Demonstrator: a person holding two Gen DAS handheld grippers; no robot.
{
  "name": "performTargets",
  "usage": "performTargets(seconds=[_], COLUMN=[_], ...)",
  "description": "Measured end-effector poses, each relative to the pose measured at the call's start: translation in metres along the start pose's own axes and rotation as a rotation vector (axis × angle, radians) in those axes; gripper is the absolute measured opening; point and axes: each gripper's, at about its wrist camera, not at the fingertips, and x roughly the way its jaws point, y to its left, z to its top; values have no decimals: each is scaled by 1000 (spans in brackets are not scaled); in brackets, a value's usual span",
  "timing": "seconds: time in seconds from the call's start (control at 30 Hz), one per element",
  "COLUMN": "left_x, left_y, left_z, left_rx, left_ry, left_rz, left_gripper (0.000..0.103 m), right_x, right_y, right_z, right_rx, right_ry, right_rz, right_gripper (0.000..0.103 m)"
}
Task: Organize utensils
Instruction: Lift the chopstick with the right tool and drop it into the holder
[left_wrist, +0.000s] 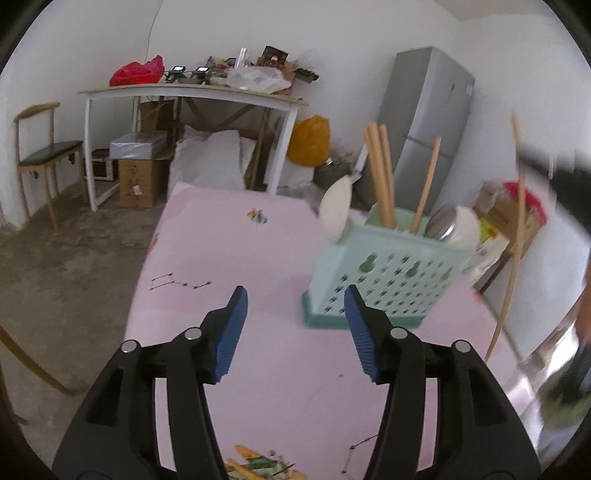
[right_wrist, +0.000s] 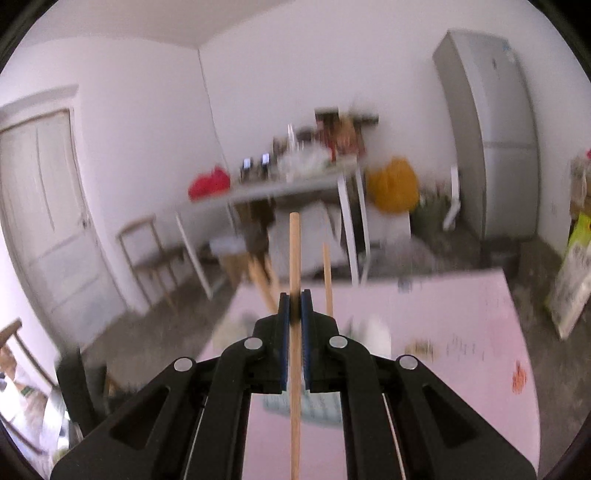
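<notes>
A mint green utensil holder (left_wrist: 384, 280) stands on the pink table (left_wrist: 229, 243), holding several wooden chopsticks (left_wrist: 380, 177), a white spoon (left_wrist: 336, 208) and a metal spoon (left_wrist: 441, 221). My left gripper (left_wrist: 295, 310) is open and empty, just in front of and left of the holder. My right gripper (right_wrist: 294, 306) is shut on a wooden chopstick (right_wrist: 294, 251), held upright above the table. That chopstick also shows blurred at the right edge of the left wrist view (left_wrist: 517, 229). The holder (right_wrist: 314, 406) lies blurred below the right gripper.
A white side table (left_wrist: 192, 92) with clutter stands at the back, a wooden chair (left_wrist: 44, 155) at the left, a grey fridge (left_wrist: 428, 122) at the right. Boxes and bags sit on the floor. The pink table's right edge (left_wrist: 491, 317) runs close to the holder.
</notes>
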Motion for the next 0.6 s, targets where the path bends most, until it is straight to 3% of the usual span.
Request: performTargets(seconds=[0.13,0.3,0.43,0.6], left_x=[3,7,12,17], left_y=[-4,-3,-2,-1], left_z=[-1,-1,-2,-4], left_rx=[48,62,67,73], left_ry=[4,4,15,22], left_rz=[41,60,70,74], left_gripper=[57,61,62,63], right_x=[16,41,58,85], right_y=[4,14,19,21], right_z=[37,56,57,33], right_rx=[15,5,-26,-68], right_ry=[-119,-203,-251,-233], right_rz=[6,-21,-64,-98], right_gripper=[6,6,6,6])
